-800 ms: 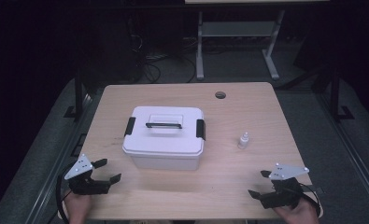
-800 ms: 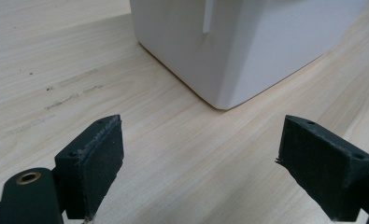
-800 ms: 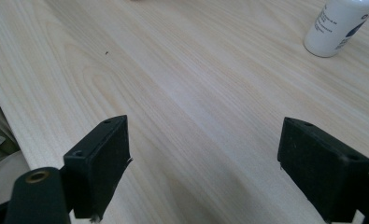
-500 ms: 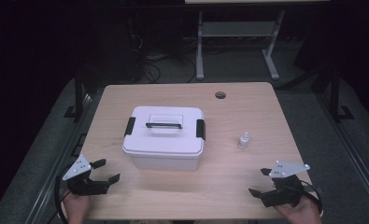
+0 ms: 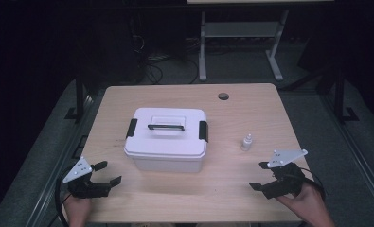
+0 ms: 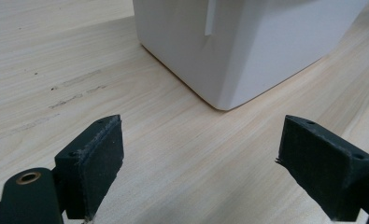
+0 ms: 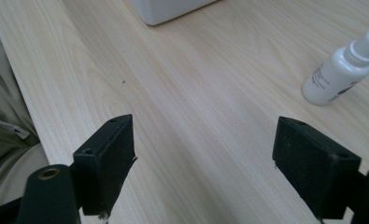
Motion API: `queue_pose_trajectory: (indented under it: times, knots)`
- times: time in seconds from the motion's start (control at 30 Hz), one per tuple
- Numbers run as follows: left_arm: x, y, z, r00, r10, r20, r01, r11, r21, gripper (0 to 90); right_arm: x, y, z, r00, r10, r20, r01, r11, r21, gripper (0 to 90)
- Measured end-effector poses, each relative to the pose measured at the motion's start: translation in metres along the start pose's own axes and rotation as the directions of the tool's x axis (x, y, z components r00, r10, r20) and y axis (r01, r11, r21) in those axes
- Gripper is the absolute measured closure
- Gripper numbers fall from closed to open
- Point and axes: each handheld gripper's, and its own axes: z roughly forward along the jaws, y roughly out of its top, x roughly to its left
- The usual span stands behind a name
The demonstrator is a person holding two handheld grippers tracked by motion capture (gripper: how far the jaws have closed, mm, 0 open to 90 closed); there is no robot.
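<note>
A white lidded box (image 5: 166, 138) with black side latches and a clear top handle stands in the middle of the wooden table (image 5: 251, 113). Its near corner (image 6: 229, 51) fills the top of the left gripper view. A small white dropper bottle (image 5: 246, 142) stands upright to the box's right, also seen at the upper right of the right gripper view (image 7: 338, 74). My left gripper (image 5: 107, 173) rests open near the front left corner, jaws wide with nothing between them. My right gripper (image 5: 259, 176) is open near the front right corner, pointing toward the box.
A round cable hole (image 5: 223, 96) sits near the table's far edge. Beyond the table stand a white frame (image 5: 236, 33) and cables on a dark floor. Bare wood lies between the grippers and in front of the box.
None of note: both grippers hold almost the same places, the right hand shifting only slightly; box and bottle have not moved.
</note>
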Motion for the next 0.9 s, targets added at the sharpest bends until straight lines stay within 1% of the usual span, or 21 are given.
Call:
queue_pose_trajectory:
  times: [0.03, 0.07, 0.13, 0.2, 0.27, 0.33, 0.37, 0.47, 0.57, 0.6, 0.67, 0.7, 0.77, 0.9]
  knots:
    - [0.000, 0.000, 0.000, 1.0000, 0.000, 0.000, 0.000, 1.0000, 0.000, 13.1, 0.000, 0.000, 0.000, 1.0000, 0.000, 0.000, 0.000, 1.000, 0.000, 20.5]
    - [0.000, 0.000, 0.000, 1.0000, -0.004, 0.001, 0.004, 1.0000, -0.005, 13.1, -0.001, 0.006, -0.002, 0.9999, -0.014, -0.002, 0.014, 1.000, 0.005, 20.9]
    - [0.001, -0.001, 0.000, 1.0000, -0.007, -0.001, 0.007, 0.9999, -0.007, 13.1, -0.001, 0.007, -0.002, 0.9999, -0.016, -0.005, 0.016, 1.000, 0.007, 21.0]
    - [0.001, -0.001, -0.002, 0.9999, -0.011, 0.001, 0.011, 0.9999, -0.010, 13.1, -0.002, 0.014, -0.004, 0.9995, -0.032, -0.006, 0.032, 0.999, 0.020, 20.1]
    - [0.002, -0.001, -0.002, 1.0000, -0.005, -0.002, 0.005, 0.9999, -0.011, 13.1, -0.002, 0.019, -0.005, 0.9995, -0.031, -0.002, 0.031, 0.999, 0.010, 19.4]
    - [0.002, -0.001, -0.003, 0.9999, -0.013, -0.002, 0.013, 0.9998, -0.017, 13.1, -0.004, 0.024, -0.006, 0.9995, -0.030, -0.006, 0.030, 0.999, 0.017, 19.2]
    - [0.002, -0.001, -0.003, 0.9999, -0.013, -0.002, 0.013, 0.9998, -0.017, 13.1, -0.004, 0.026, -0.006, 0.9994, -0.032, -0.008, 0.032, 0.999, 0.018, 19.2]
    - [0.002, -0.001, -0.003, 0.9999, -0.011, -0.001, 0.011, 0.9998, -0.017, 13.1, -0.005, 0.034, -0.006, 0.9997, -0.021, -0.011, 0.021, 0.999, 0.035, 19.2]
    - [0.003, -0.001, -0.003, 0.9999, -0.010, -0.001, 0.010, 0.9998, -0.017, 13.0, -0.004, 0.039, -0.006, 0.9995, -0.028, -0.012, 0.029, 0.999, 0.041, 20.0]
    - [0.003, -0.001, -0.003, 0.9999, -0.012, -0.001, 0.012, 0.9997, -0.020, 13.1, -0.005, 0.043, -0.006, 0.9992, -0.029, -0.029, 0.030, 0.999, 0.041, 21.3]
    - [0.003, -0.001, -0.003, 0.9999, -0.013, -0.002, 0.013, 0.9997, -0.021, 13.1, -0.005, 0.045, -0.006, 0.9990, -0.030, -0.032, 0.031, 0.999, 0.042, 21.4]
    - [0.003, -0.001, -0.003, 0.9999, -0.014, -0.002, 0.014, 0.9997, -0.022, 13.1, -0.005, 0.049, -0.006, 0.9991, -0.029, -0.032, 0.030, 0.998, 0.048, 21.8]
    - [0.004, -0.001, -0.004, 0.9999, -0.016, -0.004, 0.016, 0.9996, -0.024, 13.1, -0.004, 0.056, -0.005, 0.9986, -0.041, -0.034, 0.043, 0.997, 0.056, 23.1]
    - [0.004, -0.001, -0.004, 0.9997, -0.023, -0.006, 0.023, 0.9993, -0.030, 13.1, -0.005, 0.066, -0.005, 0.9983, -0.038, -0.045, 0.041, 0.997, 0.067, 24.4]
